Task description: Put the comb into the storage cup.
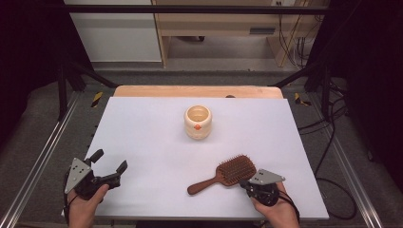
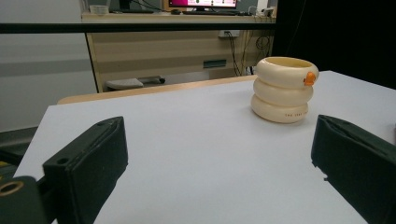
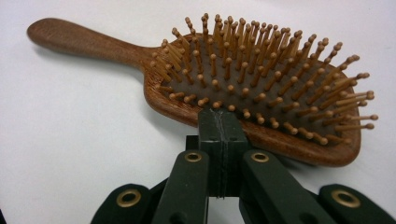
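from the high view, a wooden hairbrush [image 1: 222, 174] is seen lying bristles-up near the front right of the white table [image 1: 152, 137], long axis diagonal, handle pointed front-left, head back-right toward the right gripper [image 1: 248, 183]. the left gripper [image 1: 110, 167] is held spread with nothing in it; a cream ringed pot [image 1: 197, 122] is set mid-table. in the left gripper view the pot [image 2: 283, 89] is framed between wide-apart jaws. in the right gripper view the jaws are pressed together at the brush head's edge [image 3: 261, 88], touching or just beside it, so the brush could probably get nudged and spun if pushed.
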`<state>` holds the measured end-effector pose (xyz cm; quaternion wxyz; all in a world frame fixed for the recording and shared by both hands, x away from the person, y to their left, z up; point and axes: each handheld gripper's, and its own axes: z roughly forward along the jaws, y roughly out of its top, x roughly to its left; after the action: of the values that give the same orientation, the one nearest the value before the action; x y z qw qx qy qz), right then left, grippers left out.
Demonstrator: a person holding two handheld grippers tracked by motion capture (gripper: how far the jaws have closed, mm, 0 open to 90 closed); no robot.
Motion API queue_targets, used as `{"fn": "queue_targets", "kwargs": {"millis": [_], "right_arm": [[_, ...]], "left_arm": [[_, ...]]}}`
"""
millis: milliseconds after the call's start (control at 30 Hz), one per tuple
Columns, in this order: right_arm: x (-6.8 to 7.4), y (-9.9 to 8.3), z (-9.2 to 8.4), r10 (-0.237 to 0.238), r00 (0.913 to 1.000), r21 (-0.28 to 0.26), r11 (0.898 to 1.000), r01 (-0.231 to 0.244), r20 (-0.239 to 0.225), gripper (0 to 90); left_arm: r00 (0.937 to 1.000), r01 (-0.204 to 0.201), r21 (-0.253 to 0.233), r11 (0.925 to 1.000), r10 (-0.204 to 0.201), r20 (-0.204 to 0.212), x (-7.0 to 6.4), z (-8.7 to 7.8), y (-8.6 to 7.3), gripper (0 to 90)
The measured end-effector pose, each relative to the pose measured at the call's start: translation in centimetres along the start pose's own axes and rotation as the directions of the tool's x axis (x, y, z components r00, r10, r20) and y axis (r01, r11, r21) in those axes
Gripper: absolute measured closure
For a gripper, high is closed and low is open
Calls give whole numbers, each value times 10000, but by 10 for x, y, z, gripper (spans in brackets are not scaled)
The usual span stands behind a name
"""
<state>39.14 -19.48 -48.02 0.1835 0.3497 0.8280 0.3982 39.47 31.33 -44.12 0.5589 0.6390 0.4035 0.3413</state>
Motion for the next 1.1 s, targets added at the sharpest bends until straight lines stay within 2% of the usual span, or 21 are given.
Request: {"fn": "queue_targets", "kwargs": {"millis": [233, 1100], "right_arm": [[1, 1, 2, -33, 10000, 14, 10000, 34, -39, 900], [-11, 5, 3, 250, 9992, -124, 9996, -246, 311, 900]], "left_arm": [[10000, -13, 5, 10000, 13, 10, 0, 0, 0, 39], [10000, -3, -3, 10000, 3, 1, 1, 0, 0, 40]]}}
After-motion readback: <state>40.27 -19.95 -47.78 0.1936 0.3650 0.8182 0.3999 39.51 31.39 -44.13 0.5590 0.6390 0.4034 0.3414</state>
